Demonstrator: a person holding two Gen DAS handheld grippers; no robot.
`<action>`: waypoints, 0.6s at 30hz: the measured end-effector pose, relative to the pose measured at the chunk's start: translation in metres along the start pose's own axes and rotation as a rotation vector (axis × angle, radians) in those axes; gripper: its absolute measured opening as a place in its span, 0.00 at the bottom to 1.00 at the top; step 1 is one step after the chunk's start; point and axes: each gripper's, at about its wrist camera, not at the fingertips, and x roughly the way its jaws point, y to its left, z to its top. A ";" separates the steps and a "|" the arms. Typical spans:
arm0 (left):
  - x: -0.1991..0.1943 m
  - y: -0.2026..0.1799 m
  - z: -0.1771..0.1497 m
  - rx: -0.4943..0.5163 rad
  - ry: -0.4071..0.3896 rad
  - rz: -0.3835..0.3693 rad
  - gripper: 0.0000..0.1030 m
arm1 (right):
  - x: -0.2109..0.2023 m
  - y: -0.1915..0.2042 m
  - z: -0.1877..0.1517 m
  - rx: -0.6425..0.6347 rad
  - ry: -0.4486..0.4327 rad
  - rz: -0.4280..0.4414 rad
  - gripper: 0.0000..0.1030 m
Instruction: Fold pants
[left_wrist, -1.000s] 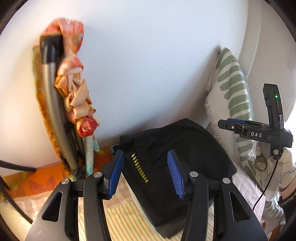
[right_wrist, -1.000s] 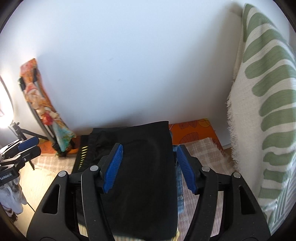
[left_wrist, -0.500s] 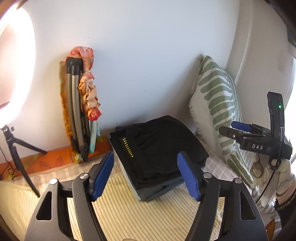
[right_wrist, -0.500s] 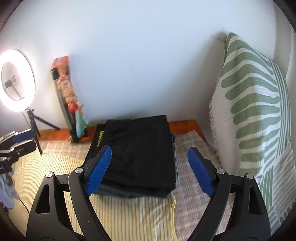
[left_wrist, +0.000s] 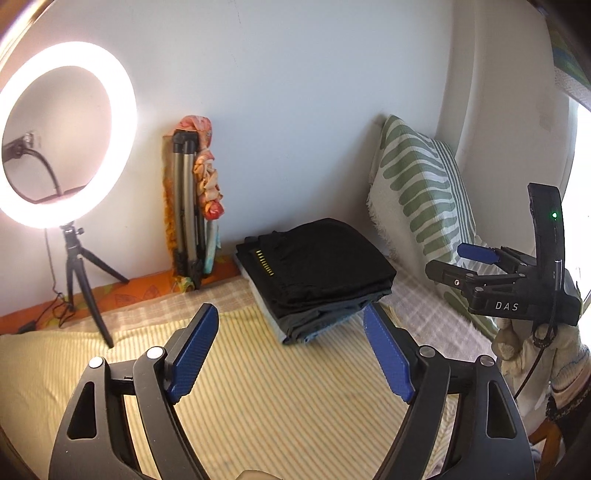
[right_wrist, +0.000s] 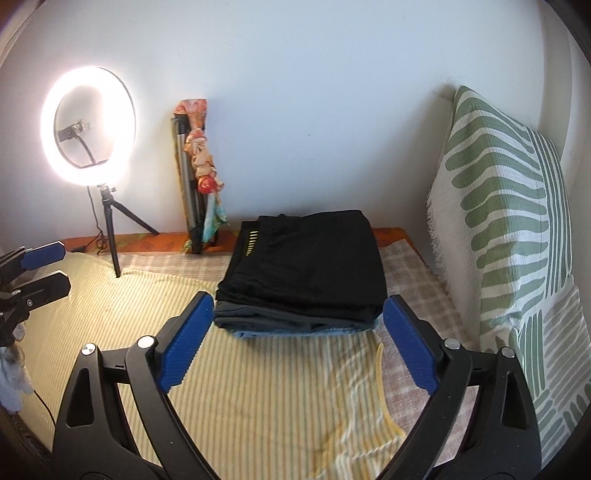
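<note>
Folded black pants (left_wrist: 317, 262) lie on top of a small stack of folded clothes at the back of the bed, near the wall; they also show in the right wrist view (right_wrist: 306, 266). My left gripper (left_wrist: 291, 354) is open and empty, held back from the stack above the striped sheet. My right gripper (right_wrist: 299, 343) is open and empty, just in front of the stack's near edge. The right gripper shows at the right of the left wrist view (left_wrist: 476, 258), and the left gripper at the left edge of the right wrist view (right_wrist: 40, 266).
A lit ring light (left_wrist: 62, 133) on a small tripod stands at the back left. A folded tripod wrapped in orange cloth (left_wrist: 192, 206) leans on the wall. A green-patterned pillow (right_wrist: 506, 206) stands at the right. A yellow striped sheet (right_wrist: 277, 398) covers the bed.
Both grippers have pulled back from the black pants and opened wider. The pants stay folded on the stack.
</note>
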 end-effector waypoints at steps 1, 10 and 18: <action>-0.006 0.001 -0.005 0.002 -0.004 0.004 0.79 | -0.004 0.005 -0.004 0.003 -0.007 0.002 0.93; -0.024 0.013 -0.041 -0.002 -0.005 0.037 0.81 | -0.011 0.044 -0.039 -0.002 -0.036 0.008 1.00; -0.017 0.024 -0.070 0.004 0.011 0.089 0.81 | -0.002 0.064 -0.065 0.016 -0.044 0.002 1.00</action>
